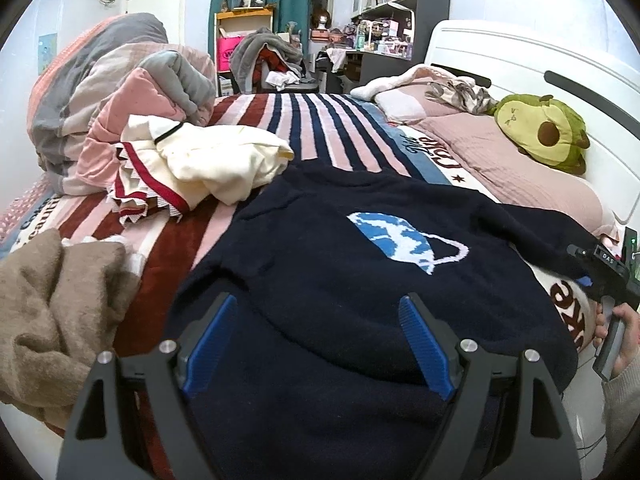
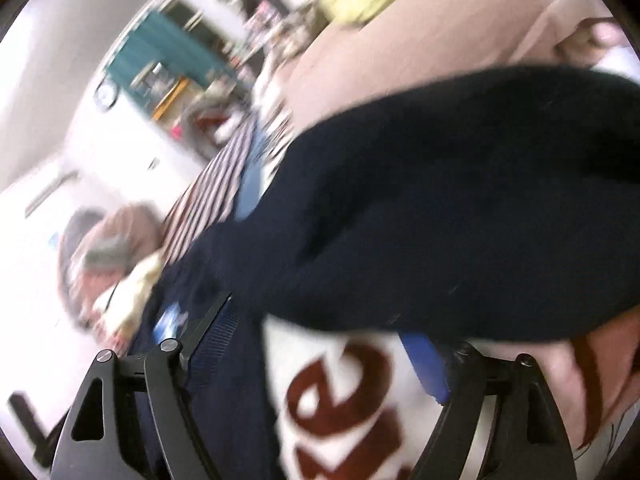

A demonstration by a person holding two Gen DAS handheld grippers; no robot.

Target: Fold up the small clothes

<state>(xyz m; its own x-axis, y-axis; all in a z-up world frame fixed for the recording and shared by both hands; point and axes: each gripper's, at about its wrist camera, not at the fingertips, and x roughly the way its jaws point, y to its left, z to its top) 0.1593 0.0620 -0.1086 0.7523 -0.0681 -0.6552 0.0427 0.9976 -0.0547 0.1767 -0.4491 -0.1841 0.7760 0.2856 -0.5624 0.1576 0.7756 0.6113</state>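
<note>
A navy sweater (image 1: 340,280) with a blue planet motif (image 1: 404,240) lies spread on the striped bed cover (image 1: 320,128). My left gripper (image 1: 318,299) hovers over its near hem, open, its blue pads (image 1: 424,344) wide apart with nothing pinched. At the right edge a hand (image 1: 624,332) holds my right gripper (image 1: 585,278) beside the sweater's sleeve. The right wrist view is blurred and tilted. There the right gripper (image 2: 320,320) stands open, and the navy sleeve (image 2: 460,220) lies across in front, covering the tip of the right pad (image 2: 424,360).
A cream garment with red trim (image 1: 208,164) and a tan garment (image 1: 52,312) lie left of the sweater. A bunched pink-grey duvet (image 1: 120,100) sits at the far left. A pink pillow (image 1: 500,160), an avocado plush (image 1: 548,132) and a white headboard (image 1: 520,52) are on the right.
</note>
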